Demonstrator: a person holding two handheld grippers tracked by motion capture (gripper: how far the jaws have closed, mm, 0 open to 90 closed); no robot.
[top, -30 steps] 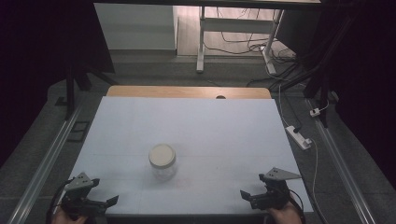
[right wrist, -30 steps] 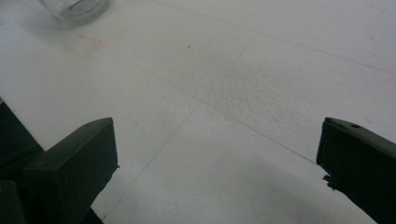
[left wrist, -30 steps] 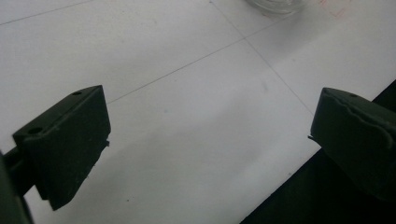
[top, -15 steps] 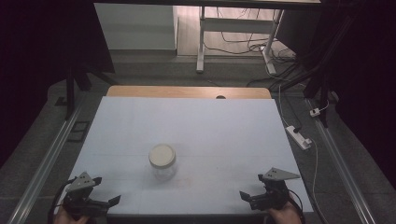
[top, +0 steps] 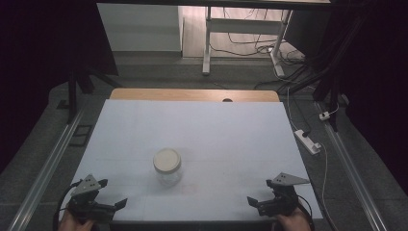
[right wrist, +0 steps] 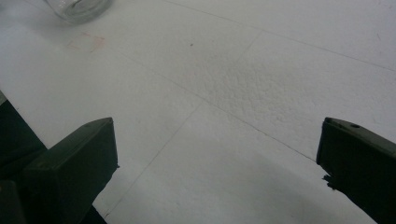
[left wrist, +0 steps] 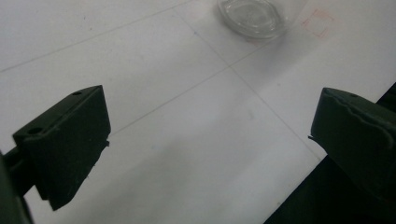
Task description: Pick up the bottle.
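Jar (top: 167,166) of clear glass, pale lid on, upright mid-table (top: 231,125). Left of jar, left gripper (top: 103,205) spread wide, empty; right of jar, right gripper (top: 258,204) likewise. Likely rigid, slippery, breakable; best clasped round the body.

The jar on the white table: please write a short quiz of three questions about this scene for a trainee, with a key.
1. True or false: the jar has its lid on.
2. Multiple choice: how do the jaws of the left gripper stand? A) wide apart with nothing between them B) closed on the jar C) closed on a cable
3. Short answer: where is the right gripper, compared with the jar?

Key:
1. True; a pale lid covers the top.
2. A.
3. At the near right corner of the table, apart from the jar, which stands between the two grippers and a little farther from the person.
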